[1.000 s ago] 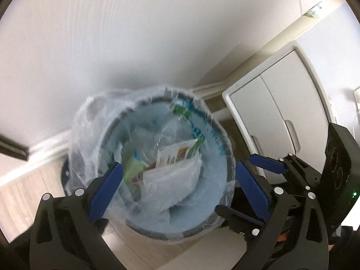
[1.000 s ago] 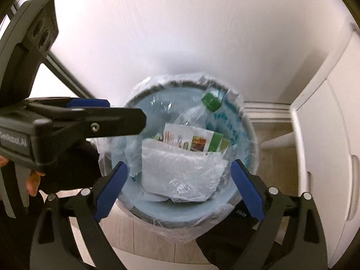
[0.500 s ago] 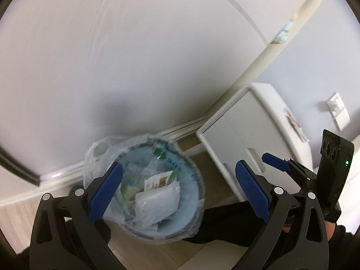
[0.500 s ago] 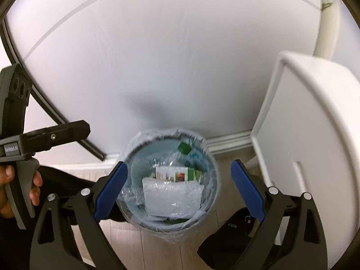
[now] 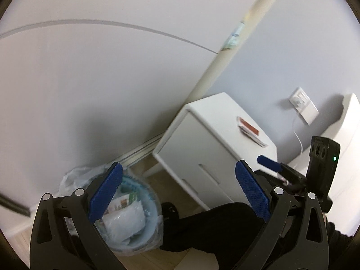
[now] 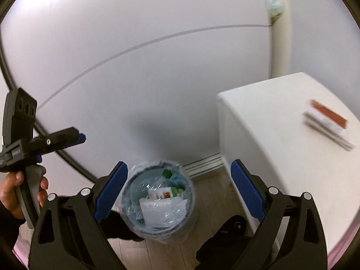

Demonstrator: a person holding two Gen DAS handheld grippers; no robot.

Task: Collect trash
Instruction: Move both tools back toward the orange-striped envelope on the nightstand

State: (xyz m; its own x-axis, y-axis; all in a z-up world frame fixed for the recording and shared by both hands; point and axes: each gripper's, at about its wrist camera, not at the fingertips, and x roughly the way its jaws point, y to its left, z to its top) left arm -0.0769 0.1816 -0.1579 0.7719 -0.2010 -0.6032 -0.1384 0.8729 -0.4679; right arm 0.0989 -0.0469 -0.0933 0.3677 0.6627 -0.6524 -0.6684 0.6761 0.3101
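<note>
Where wood floor [image 6: 209, 193] meets white wall [image 6: 157, 78], a lined bin [image 6: 157, 204] stands beside a cabinet [image 6: 281, 139].

The trash bin [image 6: 157, 199] stood on the wood floor [image 6: 211, 193] close against the wall [image 6: 135, 78], its mouth open upward with nothing above it but crammed with wrappers. The white cabinet [image 6: 270, 139] closed in its right side, leaving a narrow floor gap between. Dark shoes [image 6: 234, 223] crowded the near floor. Both claws hung wide apart, well above.
</note>
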